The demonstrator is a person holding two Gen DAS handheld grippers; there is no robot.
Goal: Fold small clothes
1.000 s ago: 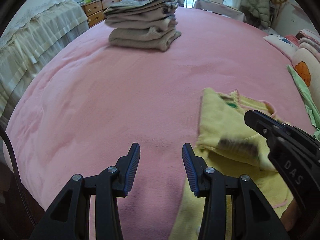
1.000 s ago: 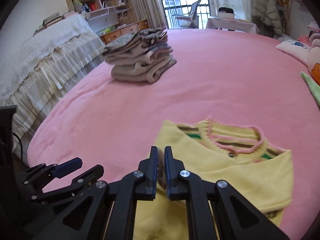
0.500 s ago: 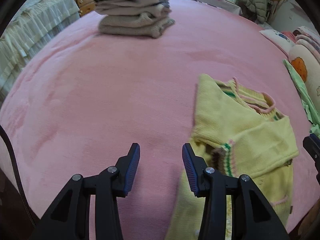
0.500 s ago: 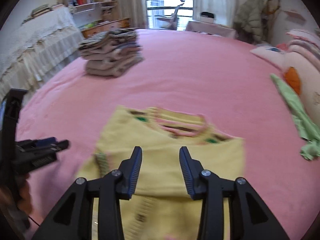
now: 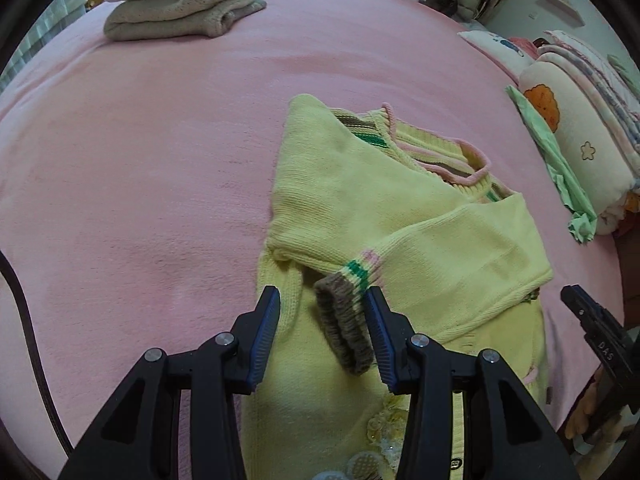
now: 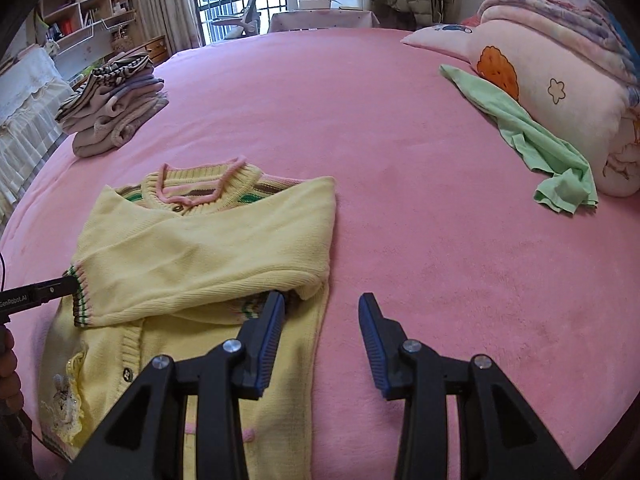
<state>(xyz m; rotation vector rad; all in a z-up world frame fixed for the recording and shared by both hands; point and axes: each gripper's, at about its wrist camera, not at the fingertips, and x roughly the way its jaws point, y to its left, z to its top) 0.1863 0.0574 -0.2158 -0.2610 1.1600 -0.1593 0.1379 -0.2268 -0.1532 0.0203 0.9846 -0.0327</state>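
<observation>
On the pink bed (image 6: 400, 128), a yellow cardigan (image 6: 208, 240) lies with sleeves crossed inward for folding. Left tool (image 5: 320, 332) open around a cuff (image 5: 344, 328); right tool (image 6: 322, 332) open, empty.

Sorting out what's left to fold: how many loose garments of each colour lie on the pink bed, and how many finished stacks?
Yellow cardigan: 1, laid flat, both sleeves folded across
Green garment: 1, crumpled by the pillow
Folded stack: 1
Total: 3

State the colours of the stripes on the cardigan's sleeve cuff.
The sleeve cuff runs pink, green, cream, then brown at its end; clearest in the left wrist view.
</observation>
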